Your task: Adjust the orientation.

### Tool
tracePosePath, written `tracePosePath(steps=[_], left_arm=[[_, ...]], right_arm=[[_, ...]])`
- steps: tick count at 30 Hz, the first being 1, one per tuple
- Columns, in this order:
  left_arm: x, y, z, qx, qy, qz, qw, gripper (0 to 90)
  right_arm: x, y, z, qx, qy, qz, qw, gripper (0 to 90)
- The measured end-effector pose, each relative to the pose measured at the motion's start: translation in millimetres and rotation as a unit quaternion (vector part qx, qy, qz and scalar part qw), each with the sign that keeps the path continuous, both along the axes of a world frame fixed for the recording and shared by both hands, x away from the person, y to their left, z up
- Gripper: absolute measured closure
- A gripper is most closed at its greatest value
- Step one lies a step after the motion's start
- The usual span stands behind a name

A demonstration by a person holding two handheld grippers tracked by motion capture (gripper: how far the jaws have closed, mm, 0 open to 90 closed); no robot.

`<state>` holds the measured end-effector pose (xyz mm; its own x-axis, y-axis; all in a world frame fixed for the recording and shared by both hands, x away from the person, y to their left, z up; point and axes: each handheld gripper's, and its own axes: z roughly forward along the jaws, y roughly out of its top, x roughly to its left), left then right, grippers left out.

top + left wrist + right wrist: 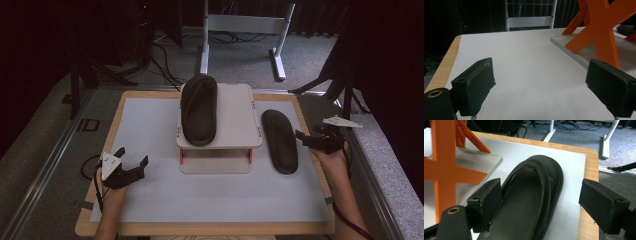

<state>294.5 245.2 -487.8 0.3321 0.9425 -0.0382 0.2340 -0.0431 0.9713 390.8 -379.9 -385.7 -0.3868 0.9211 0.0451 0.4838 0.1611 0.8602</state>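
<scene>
my right hand-held gripper (539,207) hangs released over the black slipper (531,202) lying on the counter (150,190) beside the rack (235,120), lined up to straddle it; my left hand-held gripper (134,161) waits unclenched.

**What the views cut off or hide**

In the right gripper view, the near end of the black slipper (534,202) runs off the bottom edge, and the left jaw of the right tongs (549,207) covers part of its side. The orange rack leg (444,170) is cropped at the top and left. In the left gripper view, the orange cross-brace (599,27) is cut by the top edge. In the high view, the rack's upper shelf (235,120) hides its lower shelf, and the person's forearms leave the bottom edge.
</scene>
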Motion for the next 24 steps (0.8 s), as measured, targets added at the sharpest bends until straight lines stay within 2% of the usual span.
tracePosePath(steps=[2,5,10,11,12,17,19,20,21,22,24], left_arm=[[-0.3,-1.6,0.1,0.008,-0.001,0.000,1.0000,7.7],[-0.3,-1.8,0.1,0.008,0.000,0.000,1.0000,7.7],[0.0,-1.1,0.1,0.005,0.002,0.001,1.0000,7.7],[0.0,-1.2,0.1,0.006,0.001,0.001,1.0000,7.7],[-0.1,-1.4,0.1,0.006,0.001,0.001,1.0000,7.7],[0.0,-1.9,0.1,0.009,0.001,0.002,1.0000,7.1],[0.1,-1.6,0.1,0.007,0.002,0.002,1.0000,7.0],[0.1,-1.7,0.1,0.007,0.002,0.002,1.0000,7.0],[0.0,-1.8,0.2,0.008,0.002,0.002,1.0000,7.0],[0.0,-2.1,0.1,0.009,0.001,0.002,1.0000,7.0],[-0.1,-2.3,0.1,0.010,0.000,0.001,0.9999,7.0]], right_arm=[[9.0,1.8,1.8,-0.005,0.013,0.004,0.9999,17.8],[17.9,2.9,3.4,-0.003,0.029,0.009,0.9995,20.9],[43.9,5.8,7.1,-0.015,0.078,0.029,0.9964,23.1],[46.6,6.3,7.6,-0.017,0.084,0.028,0.9959,25.2],[49.7,6.4,8.5,-0.023,0.089,0.033,0.9952,32.6],[65.0,8.1,10.9,-0.033,0.114,0.035,0.9923,36.6],[70.7,10.7,10.0,-0.050,0.125,0.037,0.9902,37.7],[73.8,12.3,9.5,-0.062,0.130,0.038,0.9888,41.8],[77.0,13.4,9.2,-0.073,0.143,0.050,0.9858,46.0],[79.6,15.1,8.7,-0.087,0.148,0.062,0.9831,46.3],[85.4,18.5,8.6,-0.104,0.161,0.062,0.9794,47.5]])
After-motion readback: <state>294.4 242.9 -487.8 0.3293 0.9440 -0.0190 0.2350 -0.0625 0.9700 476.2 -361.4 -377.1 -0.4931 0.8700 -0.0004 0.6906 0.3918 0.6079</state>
